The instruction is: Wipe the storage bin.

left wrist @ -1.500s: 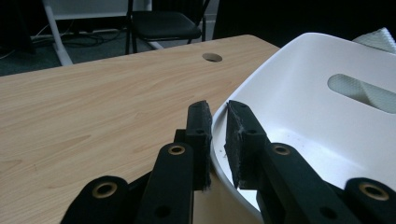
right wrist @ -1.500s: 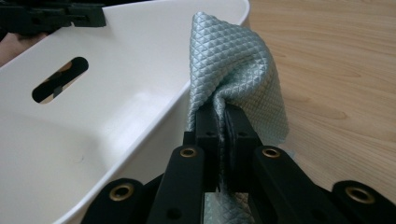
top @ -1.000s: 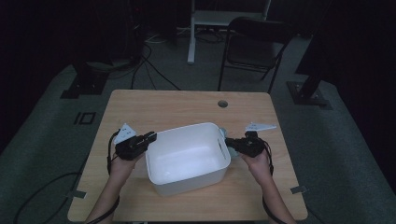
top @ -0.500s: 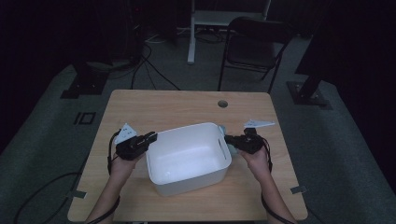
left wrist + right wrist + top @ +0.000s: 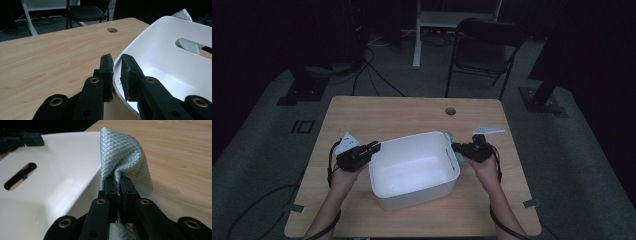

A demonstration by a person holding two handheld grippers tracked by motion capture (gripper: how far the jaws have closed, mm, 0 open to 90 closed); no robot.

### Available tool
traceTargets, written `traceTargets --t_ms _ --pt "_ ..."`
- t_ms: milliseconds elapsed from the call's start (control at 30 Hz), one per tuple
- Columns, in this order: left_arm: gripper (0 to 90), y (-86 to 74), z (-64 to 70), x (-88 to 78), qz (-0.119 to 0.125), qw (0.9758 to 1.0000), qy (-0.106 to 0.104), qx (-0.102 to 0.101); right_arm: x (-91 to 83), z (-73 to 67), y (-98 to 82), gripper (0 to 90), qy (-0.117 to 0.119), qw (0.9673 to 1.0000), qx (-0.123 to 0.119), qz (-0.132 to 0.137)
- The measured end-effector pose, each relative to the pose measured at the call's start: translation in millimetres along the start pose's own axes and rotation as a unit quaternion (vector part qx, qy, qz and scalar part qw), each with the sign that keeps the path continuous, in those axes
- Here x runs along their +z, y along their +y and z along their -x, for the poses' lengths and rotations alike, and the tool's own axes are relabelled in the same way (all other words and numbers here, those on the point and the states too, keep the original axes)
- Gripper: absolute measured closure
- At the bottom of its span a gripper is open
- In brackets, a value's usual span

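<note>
our left tongs (image 5: 116,75) pinch the tub's (image 5: 412,170) near rim; our right tongs (image 5: 119,195) on its far side clamp a pale cloth (image 5: 125,157) against the bench (image 5: 402,112).

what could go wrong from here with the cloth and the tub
1. The right gripper pinches just one fold of the pale cloth, outside the white tub; let go here, it would likely land on the table, not inside.
2. The left gripper clamps the tub's thin rim; any pull could tip or slide the tub.
3. The draped cloth could snag on that rim.
</note>
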State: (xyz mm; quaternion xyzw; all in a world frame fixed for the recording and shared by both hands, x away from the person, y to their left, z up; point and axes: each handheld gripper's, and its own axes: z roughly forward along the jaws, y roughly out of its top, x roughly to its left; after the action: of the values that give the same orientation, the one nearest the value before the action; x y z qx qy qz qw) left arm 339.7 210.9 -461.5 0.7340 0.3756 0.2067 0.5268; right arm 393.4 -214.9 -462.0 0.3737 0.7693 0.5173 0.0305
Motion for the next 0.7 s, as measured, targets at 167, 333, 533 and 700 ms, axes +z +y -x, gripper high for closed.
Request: traceTargets --t_ms 167,333,533,700 --pt "80.5 -0.1 0.0 0.1 0.0 1.0 -0.001 0.0 0.2 1.0 4.9 86.3 0.003 0.9999 0.004 0.014" --pt "80.4 -0.1 0.0 0.1 0.001 1.0 0.0 -0.001 7.9 4.3 1.4 86.3 -0.004 1.0 0.007 -0.002" --pt "80.4 0.2 0.6 0.6 -0.001 1.0 -0.001 0.002 3.2 4.2 9.0 86.3 0.0 1.0 0.003 0.004" --pt "80.5 0.3 1.4 1.0 -0.001 1.0 0.001 0.002 3.9 4.4 13.7 86.3 0.001 1.0 0.003 0.008"
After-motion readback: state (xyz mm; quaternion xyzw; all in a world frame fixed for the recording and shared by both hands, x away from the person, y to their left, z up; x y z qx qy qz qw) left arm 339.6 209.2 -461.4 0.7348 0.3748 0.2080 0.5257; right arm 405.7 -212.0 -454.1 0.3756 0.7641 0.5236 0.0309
